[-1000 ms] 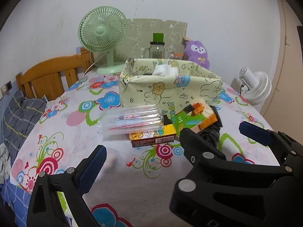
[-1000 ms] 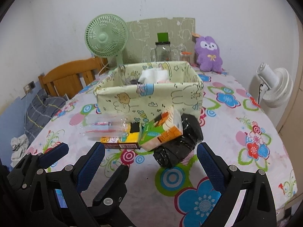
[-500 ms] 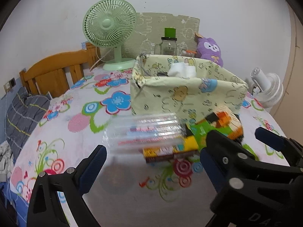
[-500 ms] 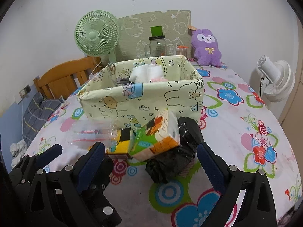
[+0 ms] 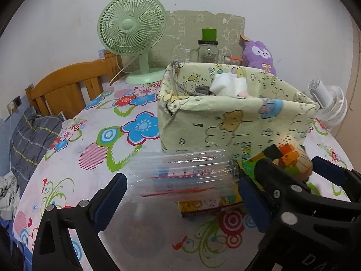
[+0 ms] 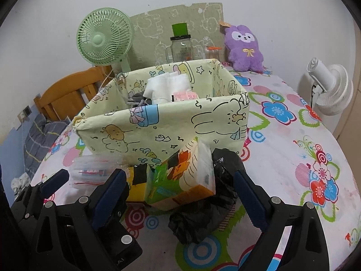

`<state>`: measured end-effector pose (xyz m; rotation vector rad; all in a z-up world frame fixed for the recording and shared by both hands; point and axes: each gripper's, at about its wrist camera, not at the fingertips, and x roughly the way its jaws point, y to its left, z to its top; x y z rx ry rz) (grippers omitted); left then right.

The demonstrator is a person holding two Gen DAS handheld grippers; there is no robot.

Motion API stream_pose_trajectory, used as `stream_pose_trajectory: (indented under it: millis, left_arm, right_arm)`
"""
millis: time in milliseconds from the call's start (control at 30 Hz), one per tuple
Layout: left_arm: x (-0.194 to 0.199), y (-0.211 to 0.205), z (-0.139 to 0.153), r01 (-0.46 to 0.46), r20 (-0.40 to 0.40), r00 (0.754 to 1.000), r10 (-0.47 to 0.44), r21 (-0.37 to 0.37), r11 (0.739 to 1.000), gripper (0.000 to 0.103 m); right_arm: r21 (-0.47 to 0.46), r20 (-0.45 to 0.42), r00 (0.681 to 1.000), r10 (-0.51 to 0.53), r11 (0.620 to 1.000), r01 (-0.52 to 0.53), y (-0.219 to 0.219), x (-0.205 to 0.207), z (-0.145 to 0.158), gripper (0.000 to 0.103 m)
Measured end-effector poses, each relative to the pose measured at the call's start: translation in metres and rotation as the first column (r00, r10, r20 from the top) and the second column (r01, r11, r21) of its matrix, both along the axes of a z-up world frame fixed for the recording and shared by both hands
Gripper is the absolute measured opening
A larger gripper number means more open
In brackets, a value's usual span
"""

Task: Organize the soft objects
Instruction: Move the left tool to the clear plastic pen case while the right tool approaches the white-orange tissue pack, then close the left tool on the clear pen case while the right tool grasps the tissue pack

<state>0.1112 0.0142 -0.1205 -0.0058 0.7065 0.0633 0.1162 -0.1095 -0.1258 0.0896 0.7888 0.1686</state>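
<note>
A cartoon-print fabric box (image 5: 225, 124) (image 6: 158, 124) stands mid-table with white folded cloths (image 6: 167, 85) inside. In front of it lie a clear plastic pack (image 5: 182, 176) (image 6: 94, 171), a yellow carton (image 5: 203, 205) (image 6: 137, 180), a green-and-orange tissue pack (image 6: 182, 176) (image 5: 288, 155) and a crumpled black bag (image 6: 216, 194). My left gripper (image 5: 180, 198) is open, its fingers on either side of the clear pack. My right gripper (image 6: 179, 194) is open too, with the tissue pack and part of the black bag between its fingers.
A green desk fan (image 5: 133, 29), a glass jar (image 5: 207, 49) and a purple plush (image 6: 244, 47) stand at the back by the wall. A white fan (image 6: 329, 90) sits at the right edge. A wooden chair back (image 5: 67, 85) rises on the left.
Both grippers have moved forward and lower toward the pile. The left one now straddles the clear pack and the right one straddles the tissue pack. Both stay open.
</note>
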Motion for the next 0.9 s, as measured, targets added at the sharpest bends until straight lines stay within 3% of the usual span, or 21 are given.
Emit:
stream_pose_trajectory:
  millis: [267,400,467,600,733,900]
  left_arm:
    - [0.009,0.006,-0.006,-0.015,-0.02,1.0,0.015,0.003,1.0,0.099]
    - [0.01,0.004,-0.007,-0.005,-0.027,1.0,0.005,0.003,1.0,0.095]
    - [0.008,0.002,-0.006,-0.001,-0.025,1.0,0.001,0.008,1.0,0.087]
    - [0.004,-0.007,-0.005,0.033,-0.024,0.999,-0.033,0.022,0.999,0.067]
    - [0.0,-0.012,-0.003,0.062,-0.026,0.998,-0.061,0.005,0.998,0.042]
    - [-0.003,-0.012,-0.002,0.088,-0.037,0.995,-0.09,-0.042,0.995,0.02]
  right_arm:
    - [0.025,-0.039,0.999,0.0,1.0,0.001,0.002,0.01,-0.008,0.091]
    - [0.012,-0.04,0.999,0.0,1.0,0.001,0.005,0.011,-0.008,0.079]
    - [-0.002,-0.044,0.999,-0.006,1.0,0.006,0.006,0.011,-0.008,0.073]
    - [-0.026,-0.042,0.999,-0.003,1.0,0.002,0.008,0.009,-0.008,0.049]
    - [-0.032,-0.034,0.999,0.001,0.999,-0.002,0.009,0.006,-0.007,0.036]
    - [-0.034,-0.017,1.0,0.018,0.999,-0.018,0.012,-0.001,-0.003,0.027]
